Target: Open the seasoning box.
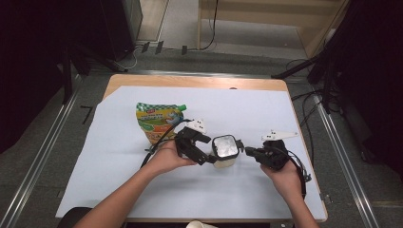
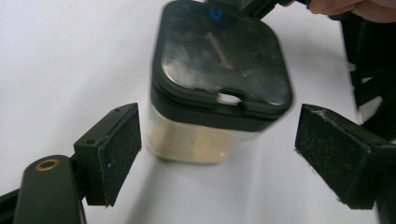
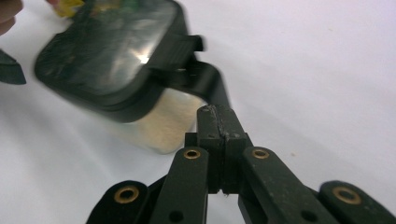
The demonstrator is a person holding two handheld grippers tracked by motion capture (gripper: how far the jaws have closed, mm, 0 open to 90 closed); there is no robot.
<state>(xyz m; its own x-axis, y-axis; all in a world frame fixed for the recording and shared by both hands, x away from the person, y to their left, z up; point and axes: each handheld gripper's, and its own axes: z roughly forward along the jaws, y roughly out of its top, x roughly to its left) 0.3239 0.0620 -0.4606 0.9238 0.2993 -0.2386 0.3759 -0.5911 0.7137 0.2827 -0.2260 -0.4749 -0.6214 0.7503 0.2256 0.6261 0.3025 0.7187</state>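
Observation:
A square jar (image 1: 225, 147) with a black lid and a clear body of beige contents stands on the white sheet in the middle of the table. My left gripper (image 1: 207, 151) is open, one pad on each side of the jar (image 2: 219, 70), and both pads (image 2: 116, 149) stand clear of its walls. My right gripper (image 1: 247, 151) comes in from the jar's other side. In the right gripper view its jaws (image 3: 217, 116) are shut on the black strap (image 3: 212, 84) that hangs from the lid's edge. The jar (image 3: 112, 60) looks tilted and blurred there.
A green and yellow spouted pouch (image 1: 157, 121) lies flat behind my left hand. A white sheet (image 1: 266, 109) covers most of the wooden table (image 1: 190, 80). A paper cup's rim (image 1: 199, 224) shows at the near edge. Cables trail from both grippers.

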